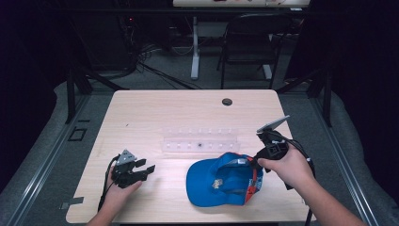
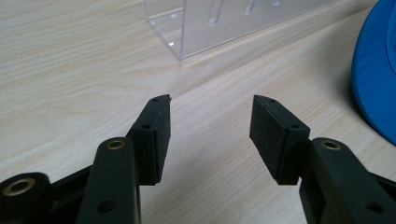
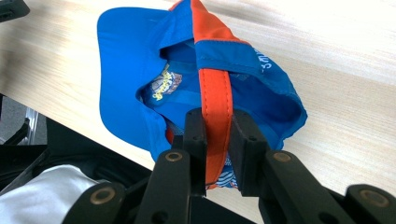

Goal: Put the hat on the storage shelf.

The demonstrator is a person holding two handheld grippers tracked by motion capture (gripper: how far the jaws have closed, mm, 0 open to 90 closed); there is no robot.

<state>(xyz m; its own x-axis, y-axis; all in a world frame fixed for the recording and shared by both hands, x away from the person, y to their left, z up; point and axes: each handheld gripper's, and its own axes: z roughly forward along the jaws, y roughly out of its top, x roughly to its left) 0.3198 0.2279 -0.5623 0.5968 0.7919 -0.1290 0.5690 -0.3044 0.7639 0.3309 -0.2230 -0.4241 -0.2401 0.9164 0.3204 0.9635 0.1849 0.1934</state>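
While the left gripper point(image 1: 149, 169) fingers gape empty, the right gripper point(image 3: 218, 126) fingers pinch the cap's point(image 1: 221, 181) orange strap point(image 3: 215, 95) between them

My light wooden tabletop point(image 1: 155, 113) is evenly lit from overhead while the room behind stays dark; beyond my left jaws, the clear acrylic rack point(image 2: 219, 23) glares and blurs.
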